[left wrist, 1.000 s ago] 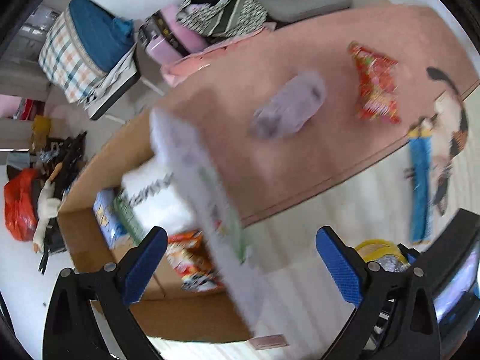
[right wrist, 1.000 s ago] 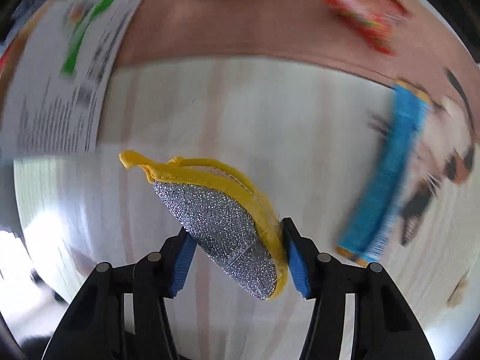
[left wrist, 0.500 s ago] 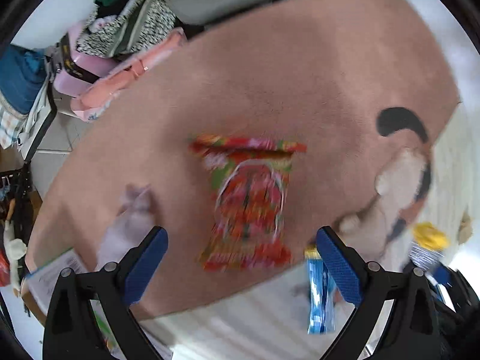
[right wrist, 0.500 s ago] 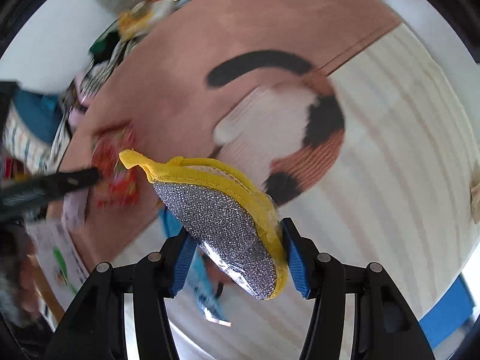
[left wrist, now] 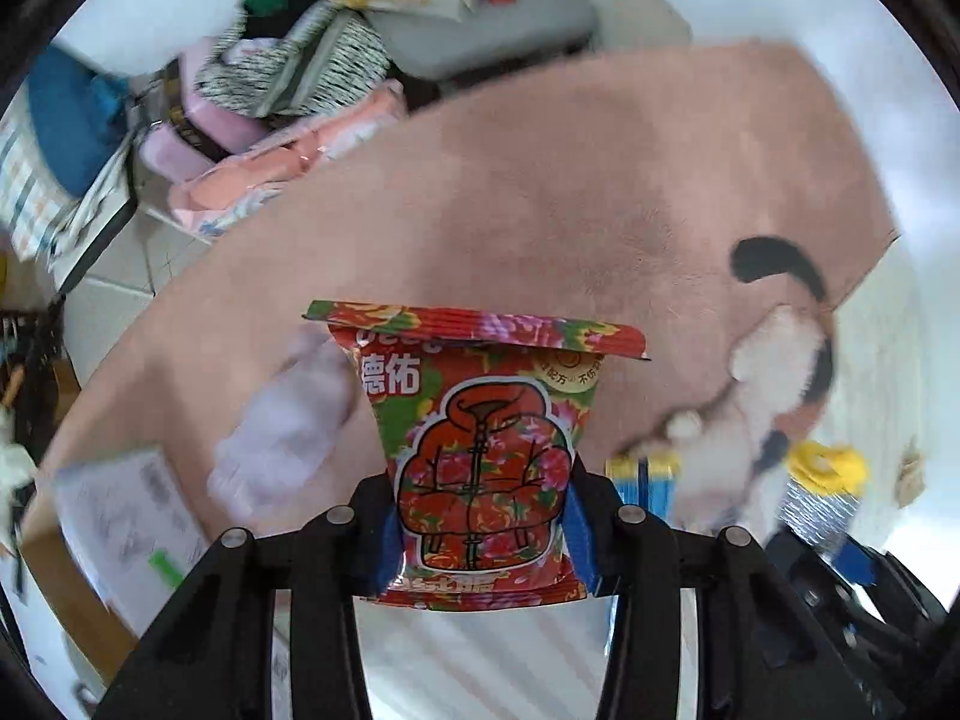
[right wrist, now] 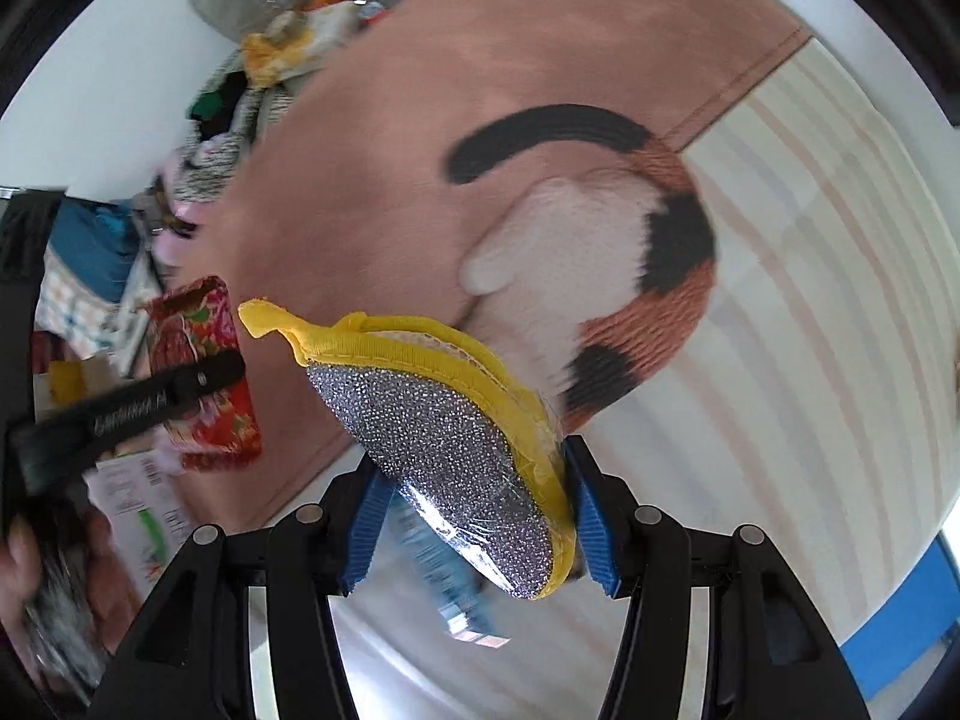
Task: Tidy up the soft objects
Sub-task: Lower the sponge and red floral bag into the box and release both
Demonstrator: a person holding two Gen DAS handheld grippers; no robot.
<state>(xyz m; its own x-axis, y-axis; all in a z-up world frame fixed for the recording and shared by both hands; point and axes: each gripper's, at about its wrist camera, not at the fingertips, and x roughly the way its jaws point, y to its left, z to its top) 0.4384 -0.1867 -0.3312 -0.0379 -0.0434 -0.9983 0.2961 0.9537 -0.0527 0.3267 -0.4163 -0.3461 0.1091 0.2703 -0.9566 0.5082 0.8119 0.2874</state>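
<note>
Left wrist footage showed the left gripper (left wrist: 483,531) pinching a red floral snack packet (left wrist: 483,456) by its lower part, the blue pads (left wrist: 579,531) pressed against either side and the packet standing up ahead of the fingers with its crimped top edge farthest away. Beyond the packet lay a pink rug (left wrist: 540,180) with a calico cat design (left wrist: 774,360) off to the gripper's right. Just left of the packet a pale lilac soft bundle (left wrist: 288,420) lay blurred on the rug, and farther left and nearer sat a cardboard box (left wrist: 72,588) with a white printed flap (left wrist: 126,516). To the right, near the cat design, a blue and yellow packet (left wrist: 645,480) lay on the floor, only partly seen. Far ahead, past the rug's edge, a heap of clothes and bags (left wrist: 288,78) was piled beside a grey cushion (left wrist: 480,30). In the right wrist view, the right gripper (right wrist: 480,525) was closed on a yellow-trimmed silver scouring pad (right wrist: 444,438), held at its near end so that the yellow loop pointed up and to the left. Well off to that gripper's left, the other tool's black finger (right wrist: 138,402) crossed the snack packet over the rug, and the striped floor mat (right wrist: 810,300) spread away to the right.
</note>
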